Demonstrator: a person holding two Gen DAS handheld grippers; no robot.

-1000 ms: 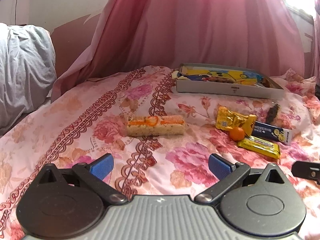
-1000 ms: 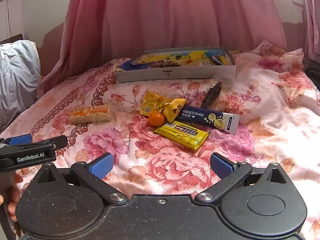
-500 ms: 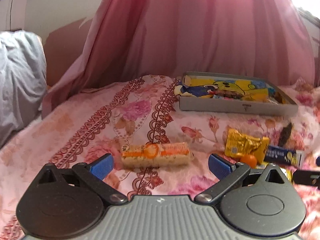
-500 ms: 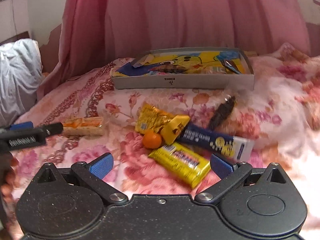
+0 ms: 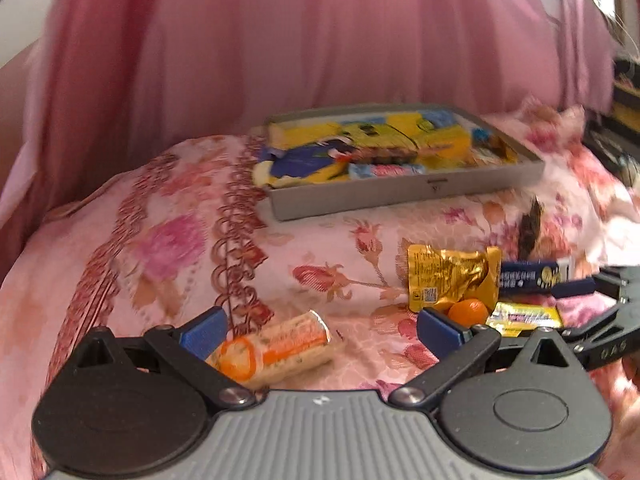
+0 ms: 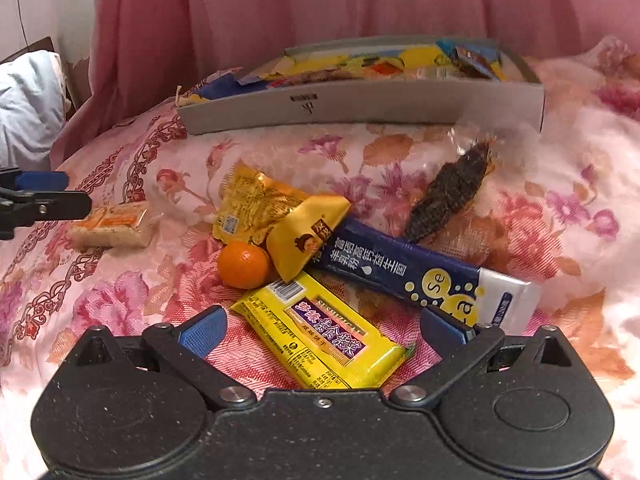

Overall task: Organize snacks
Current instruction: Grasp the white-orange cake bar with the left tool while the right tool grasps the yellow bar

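Left gripper (image 5: 320,326) low over the floral bedspread (image 5: 168,240), fingers spread wide, nothing between the pads; the cracker pack (image 5: 276,350) lies between them, nearer the left finger, long axis slanting from near-left up to far-right, its sealed end toward the right. Right gripper (image 6: 322,328) likewise wide open and empty, straddling the yellow bar (image 6: 320,336), which runs diagonally from far-left to near-right, purple label panel with Chinese characters and a barcode at its far end. Just beyond it, a tangerine (image 6: 243,265) touches a gold pouch (image 6: 276,220), whose printed corner overlaps a navy sachet (image 6: 404,276). The sachet points far-left to near-right, white Chinese characters along it, "Se" and part of "Ca" in yellow dots near its white end. A dark dried snack in clear wrap (image 6: 452,196) lies behind, tilted toward the grey tray (image 6: 360,108), which holds mixed yellow and blue wrappers; a small mark on its front wall is unreadable. Pink curtain (image 6: 320,0) behind.
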